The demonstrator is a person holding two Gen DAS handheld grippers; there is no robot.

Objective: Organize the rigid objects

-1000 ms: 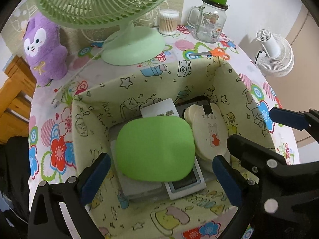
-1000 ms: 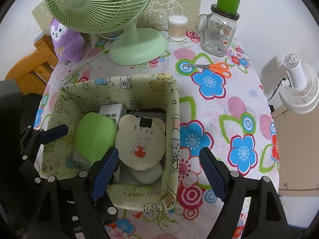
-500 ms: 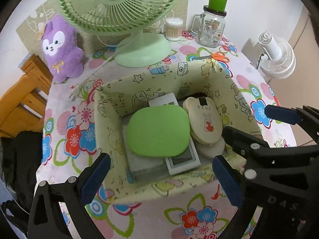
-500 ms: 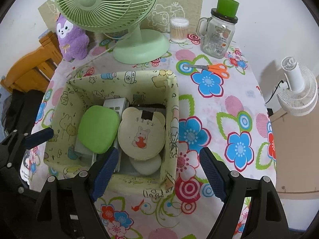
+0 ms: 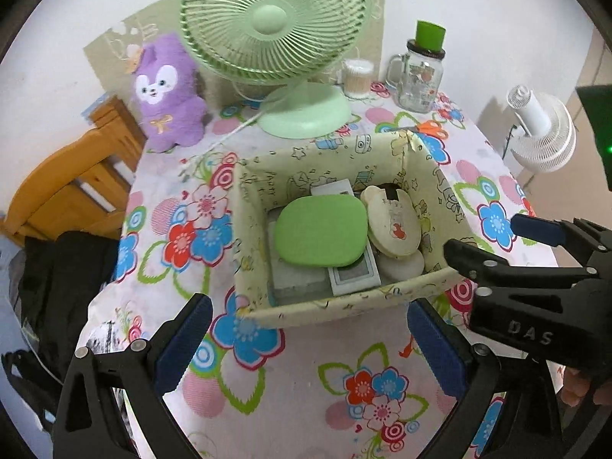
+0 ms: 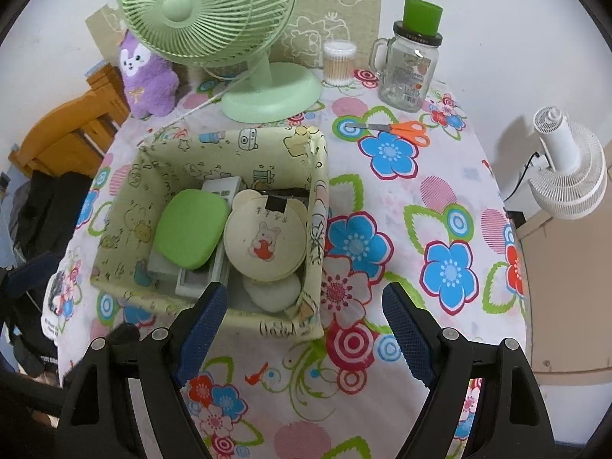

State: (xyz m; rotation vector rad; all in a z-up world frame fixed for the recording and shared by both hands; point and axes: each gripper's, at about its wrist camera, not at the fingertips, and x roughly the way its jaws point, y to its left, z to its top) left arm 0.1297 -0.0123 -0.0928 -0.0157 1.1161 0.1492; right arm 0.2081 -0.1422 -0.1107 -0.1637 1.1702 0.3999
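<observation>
i see both grippers up off the surface (image 6: 440, 199), fingers spread wide and holding nothing. left gripper (image 5: 310, 340) hangs over the near edge of the fabric bin (image 5: 344, 311), right gripper (image 6: 306, 325) over the bin's near right corner. in the left view the right gripper's black body sits just right of the bin, close to its right wall.

bin is soft-walled, cartoon print, on the floral cloth. inside the bin: green pad (image 5: 319, 231) on top of a grey slab and a white flat device (image 5: 354, 273), bear-shaped disc (image 6: 266, 239) leaning at the bin's right side, pale round piece (image 6: 273, 292) under the disc. open cloth right of the bin and in front of it, room to move there. left of the bin the surface drops off close, wooden chair (image 5: 65, 187) and dark clothing past that edge.

behind the bin: green fan (image 6: 214, 19), purple plush (image 5: 164, 91), cotton swab tub (image 6: 338, 63), glass jar (image 6: 413, 65) with green cap. orange scissors (image 6: 397, 129) behind-right of the bin. white fan (image 6: 566, 168) stands off the surface to the right, by a white wall.

vs one second ago: both grippers have pulled back and up from the bin, left one was right over the green pad, now whole bin shows. contents unmoved.
</observation>
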